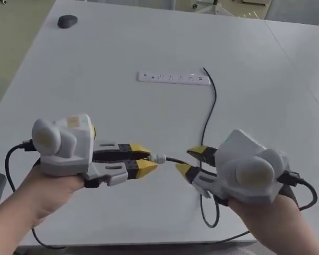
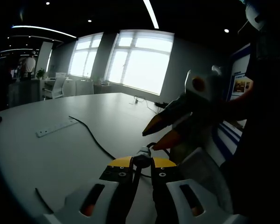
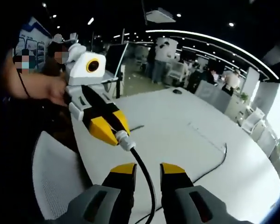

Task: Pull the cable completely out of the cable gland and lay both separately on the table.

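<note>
1. White office table [image 1: 149, 42] carries a dark mouse [image 1: 67, 21] at far left and a power strip [image 1: 174, 78] mid-table.
2. Left gripper [image 1: 149, 158] clamps the cable gland [image 1: 157, 158] above the table.
3. Black cable [image 1: 171, 159] runs rightward out of the gland.
4. Right gripper [image 1: 184, 159] has its jaws apart, with the cable between them.

This is an open-plan office, with a big white meeting table [image 1: 149, 42] carrying a power strip [image 1: 174, 78] and computer mouse [image 1: 67, 21], large windows [image 2: 140, 60], desk chairs [image 2: 53, 88] and ceiling strip lights [image 3: 214, 39].

Bright windows [image 2: 135, 60], white table [image 1: 149, 42], seemingly open office.
</note>
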The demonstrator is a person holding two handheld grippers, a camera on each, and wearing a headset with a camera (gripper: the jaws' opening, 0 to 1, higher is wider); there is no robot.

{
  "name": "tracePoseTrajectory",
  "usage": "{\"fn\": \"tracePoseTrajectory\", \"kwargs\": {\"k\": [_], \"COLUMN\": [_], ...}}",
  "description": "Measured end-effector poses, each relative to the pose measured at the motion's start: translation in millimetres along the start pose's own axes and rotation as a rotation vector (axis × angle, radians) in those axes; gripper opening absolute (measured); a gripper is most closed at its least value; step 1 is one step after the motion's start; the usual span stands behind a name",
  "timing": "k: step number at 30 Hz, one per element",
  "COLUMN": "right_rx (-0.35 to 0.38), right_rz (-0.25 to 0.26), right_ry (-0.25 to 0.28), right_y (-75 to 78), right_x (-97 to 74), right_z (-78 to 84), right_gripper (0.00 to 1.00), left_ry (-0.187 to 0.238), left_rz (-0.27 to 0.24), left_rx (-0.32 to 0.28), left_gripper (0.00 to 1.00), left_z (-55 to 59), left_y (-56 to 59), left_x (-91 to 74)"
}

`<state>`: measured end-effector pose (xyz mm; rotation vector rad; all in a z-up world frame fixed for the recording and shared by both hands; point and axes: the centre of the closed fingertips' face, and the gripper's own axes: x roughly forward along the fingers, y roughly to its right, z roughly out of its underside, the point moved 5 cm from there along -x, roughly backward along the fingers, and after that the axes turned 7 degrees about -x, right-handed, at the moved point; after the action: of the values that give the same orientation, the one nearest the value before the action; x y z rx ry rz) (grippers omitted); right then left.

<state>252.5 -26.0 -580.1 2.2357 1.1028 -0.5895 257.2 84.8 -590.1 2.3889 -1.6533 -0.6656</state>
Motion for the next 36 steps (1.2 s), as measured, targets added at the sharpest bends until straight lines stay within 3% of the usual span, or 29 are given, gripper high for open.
{"fn": "tracePoseTrajectory", "kwargs": {"k": [7,18,26,36], "right_rx": [-0.109,-0.247,-0.228,-0.134], "right_rz": [-0.035,-0.044,-0.042,-0.031], "right_ry": [-0.014,-0.054,-0.045,-0.052], "right_y": [-10.2,-16.5,-12.8,-6.2], "right_x": [5.5,11.6,11.0,12.3], "right_z": [-6.9,-7.3,-4.1,1.6], "right_gripper": [0.12,0.04,0.01,0.00], "left_ry": [-0.003,-0.014,-0.015,-0.009], "left_rz": [0.000,0.001,0.000,-0.011], "left_rx": [0.004,0.005,0.001,-0.006], "left_gripper": [0.15,0.15,0.15,0.15], "left_z": [0.5,3.1,2.9,1.2], "left_y": [3.3,6.8,6.2,2.6], "left_x": [1.8,6.8,9.6,10.5]}}
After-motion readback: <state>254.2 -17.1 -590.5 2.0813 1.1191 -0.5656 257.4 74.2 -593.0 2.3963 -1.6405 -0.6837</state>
